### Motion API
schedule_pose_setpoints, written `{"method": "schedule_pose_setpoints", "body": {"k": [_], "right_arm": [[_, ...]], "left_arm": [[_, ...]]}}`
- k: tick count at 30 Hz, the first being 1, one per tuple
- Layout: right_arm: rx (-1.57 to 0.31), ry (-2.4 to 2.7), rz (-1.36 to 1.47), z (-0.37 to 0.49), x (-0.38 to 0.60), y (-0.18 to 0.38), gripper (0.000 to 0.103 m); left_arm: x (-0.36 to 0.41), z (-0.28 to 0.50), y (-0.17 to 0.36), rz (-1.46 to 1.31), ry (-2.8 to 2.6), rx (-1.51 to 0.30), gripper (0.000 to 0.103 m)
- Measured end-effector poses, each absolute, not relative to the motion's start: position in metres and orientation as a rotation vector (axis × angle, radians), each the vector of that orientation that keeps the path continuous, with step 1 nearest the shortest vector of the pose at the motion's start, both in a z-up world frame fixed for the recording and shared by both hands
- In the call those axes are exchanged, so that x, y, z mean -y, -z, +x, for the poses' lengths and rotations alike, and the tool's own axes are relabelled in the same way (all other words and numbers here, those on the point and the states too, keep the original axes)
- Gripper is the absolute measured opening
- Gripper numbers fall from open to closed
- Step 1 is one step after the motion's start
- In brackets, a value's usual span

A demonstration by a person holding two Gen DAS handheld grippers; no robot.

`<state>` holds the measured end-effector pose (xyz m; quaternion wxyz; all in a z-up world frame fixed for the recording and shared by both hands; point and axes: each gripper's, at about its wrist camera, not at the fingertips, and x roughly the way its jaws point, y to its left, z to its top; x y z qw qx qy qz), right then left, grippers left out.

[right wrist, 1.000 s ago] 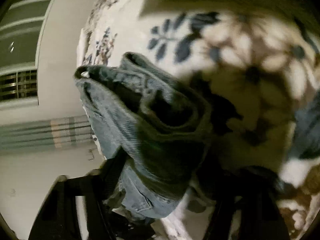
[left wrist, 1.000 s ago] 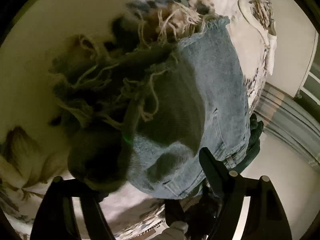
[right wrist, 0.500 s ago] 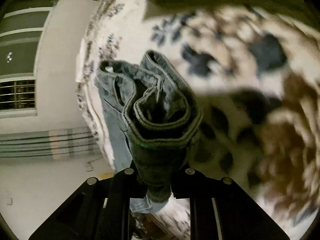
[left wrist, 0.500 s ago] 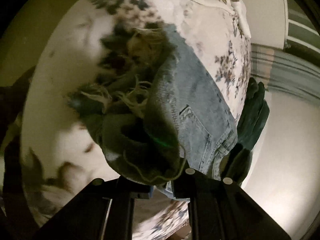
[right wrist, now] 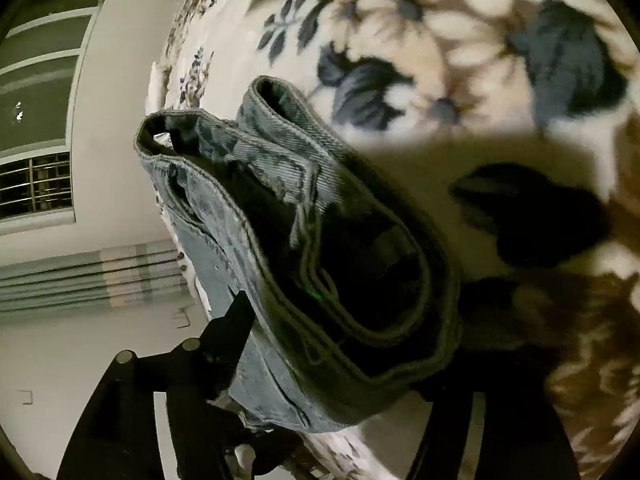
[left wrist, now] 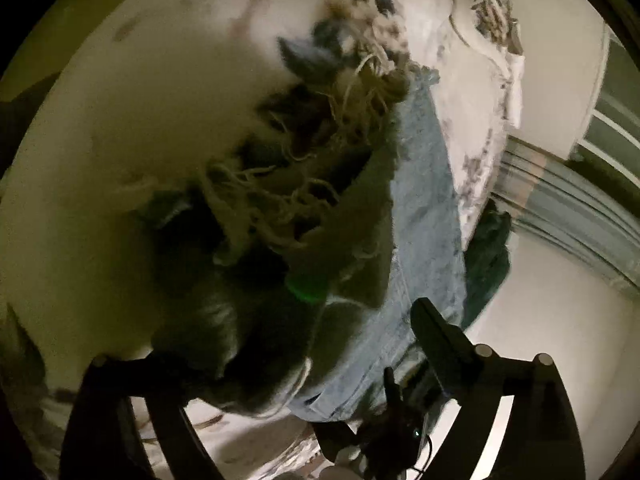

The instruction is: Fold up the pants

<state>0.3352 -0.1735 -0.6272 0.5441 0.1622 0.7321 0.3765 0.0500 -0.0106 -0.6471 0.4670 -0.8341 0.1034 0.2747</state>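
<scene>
half a second ago both of your claws were pinched shut on the jeans; now both stand wide. in the left wrist view the left claw has its fingers spread to about 7 and 4 o'clock, and the frayed hem end of the pants sags between them without being pinched, the loose threads fanning up toward 12 o'clock. in the right wrist view the right claw is just as wide, one finger at 7 o'clock and the other lost in shadow near 5 o'clock, with the rolled waistband end lying across the gap. whether the denim touches the finger pads there, you cannot tell from these dim frames. the pants lie on the floral bed cover, running along the mattress edge toward 3 o'clock in the left view, with a dark green cloth hanging beside them off the edge. your release suggests this fold has been laid down, so the bundle now depends on its own weight to stay put. the waistband layers look bulky and curled rather than flat, so judge whether another fold or a pressing pass is needed before you regrip; the thick roll may spring open.
</scene>
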Motion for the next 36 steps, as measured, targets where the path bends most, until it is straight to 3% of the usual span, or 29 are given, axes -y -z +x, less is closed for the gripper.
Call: {"method": "schedule_pose_setpoints", "body": {"k": [10,13,18,25,26,27,28,29,30,36], "right_arm": [[-1.761,-0.902,0.458,0.344,0.178,0.633,0.071],[-1.763,-0.901,0.457,0.347,0.180,0.633,0.071],[-1.758,-0.911,0.468,0.348,0.181,0.632,0.071],[-1.751,-0.902,0.477,0.347,0.185,0.638,0.071],[-1.748,-0.899,0.484,0.347,0.186,0.639,0.070],[-1.741,-0.891,0.494,0.346,0.187,0.640,0.066],[-1.726,-0.874,0.499,0.346,0.189,0.639,0.051],[-1.710,-0.862,0.493,0.345,0.191,0.638,0.045],[-1.692,-0.851,0.485,0.343,0.193,0.636,0.040],[-1.630,-0.822,0.471,0.327,0.197,0.615,0.031]], "left_arm": [[0.056,0.034,0.648,-2.214,-0.661,-0.344,0.092],[0.050,0.041,0.656,-2.191,-0.656,-0.321,0.103],[0.022,0.062,0.641,-2.020,-0.665,-0.321,0.103],[0.017,0.059,0.645,-2.032,-0.696,-0.301,0.101],[0.017,0.062,0.643,-2.023,-0.708,-0.308,0.099],[0.018,0.062,0.642,-2.010,-0.722,-0.323,0.088],[0.015,0.058,0.640,-1.996,-0.732,-0.332,0.062],[0.014,0.057,0.637,-1.961,-0.742,-0.352,0.040],[0.010,0.058,0.634,-1.920,-0.729,-0.382,0.033],[-0.006,0.065,0.590,-1.756,-0.683,-0.448,0.029]]}}
